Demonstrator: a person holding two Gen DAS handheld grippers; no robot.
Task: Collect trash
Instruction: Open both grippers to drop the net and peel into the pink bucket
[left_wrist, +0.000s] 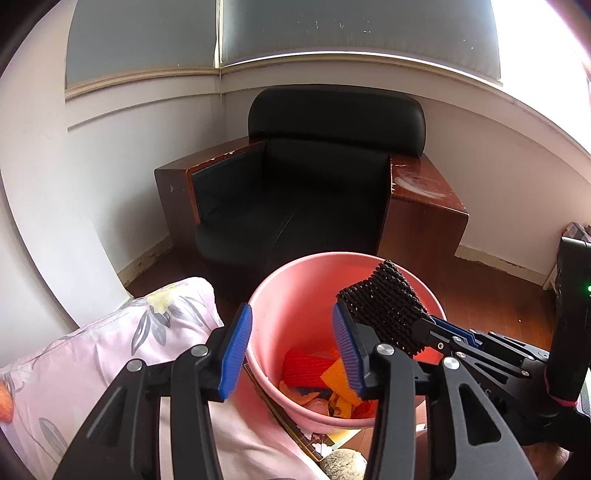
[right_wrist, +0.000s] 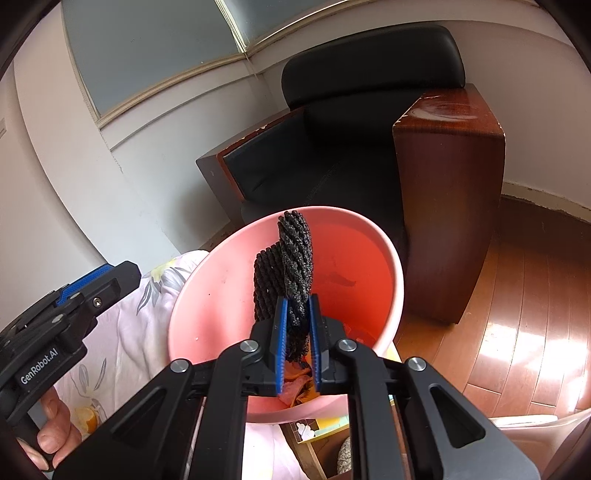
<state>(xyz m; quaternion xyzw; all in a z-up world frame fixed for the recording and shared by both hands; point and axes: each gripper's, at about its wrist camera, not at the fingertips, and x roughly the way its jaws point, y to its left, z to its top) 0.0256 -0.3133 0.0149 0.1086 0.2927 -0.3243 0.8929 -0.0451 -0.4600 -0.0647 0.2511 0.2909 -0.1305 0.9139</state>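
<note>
Trash, here a black foam net (right_wrist: 291, 273), is pinched between the blue pads (right_wrist: 281, 347) of the right gripper (right_wrist: 297, 347). The jaws are almost closed, with only the folded net between them. The net stands up and forward from the jaws, over the open mouth of the pink bin (right_wrist: 192, 314). In the left wrist view this net (left_wrist: 384, 302) hangs above the right side of the bin rim (left_wrist: 258, 291), just to the right of the left gripper's right pad (left_wrist: 347, 354).

The left gripper (left_wrist: 291, 354) has its jaws wide apart and nothing is between them. Its pads do not touch anything. Straight ahead of the gap and below it is the inside of the bin, where red (left_wrist: 306, 365), orange (left_wrist: 340, 380) and yellow scraps lie on the bottom. No earlier picture is given, so I say nothing of how the jaws came to this.

In the right wrist view the left gripper (right_wrist: 92, 280) is to the left of the right jaws, beside the bin, and a hand (right_wrist: 55, 432) holds its grip.

Left of the left jaws lies a pink floral cloth (left_wrist: 110, 350), touching the bin wall. Under the bin, near the jaws, a box edge (left_wrist: 295, 432) shows. Farther ahead of both grippers, behind the bin, stands a black armchair (left_wrist: 314, 177) with brown wooden arms (left_wrist: 424, 206), in a corner of white walls. To the right of the right jaws the wooden floor (right_wrist: 517, 314) is bright.
</note>
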